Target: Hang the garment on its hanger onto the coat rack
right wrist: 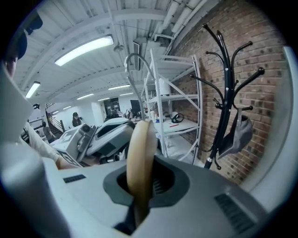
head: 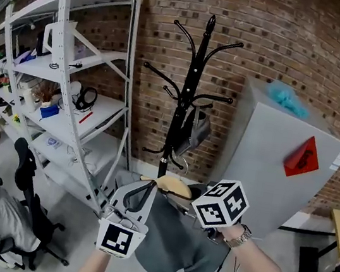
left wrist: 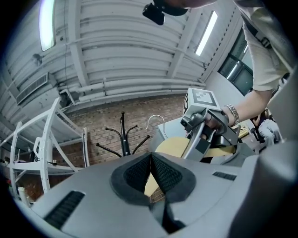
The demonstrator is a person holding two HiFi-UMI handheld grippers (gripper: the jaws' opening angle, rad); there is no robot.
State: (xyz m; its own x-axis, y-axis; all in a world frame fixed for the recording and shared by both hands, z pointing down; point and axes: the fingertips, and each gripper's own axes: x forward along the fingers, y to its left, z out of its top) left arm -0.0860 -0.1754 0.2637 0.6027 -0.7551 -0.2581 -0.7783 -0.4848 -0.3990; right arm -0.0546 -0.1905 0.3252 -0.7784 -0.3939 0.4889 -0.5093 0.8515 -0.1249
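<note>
Your left claw (left wrist: 151, 174) and right claw (right wrist: 139, 186) each clamp the pale wooden hanger (head: 172, 185), one per side so its grey garment (head: 172, 244) hangs level, near the black metal coat rack (head: 190, 90), not yet hooked.

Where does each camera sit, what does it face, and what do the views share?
Head view: on the person's head, looking forward at the coat rack; both forearms show.
Left gripper view: on the left gripper, looking along its jaws shut on the hanger; the right wrist shows.
Right gripper view: on the right gripper, along jaws clamping the hanger; the left forearm shows.
Shared: all three show coat rack and hanger.
</note>
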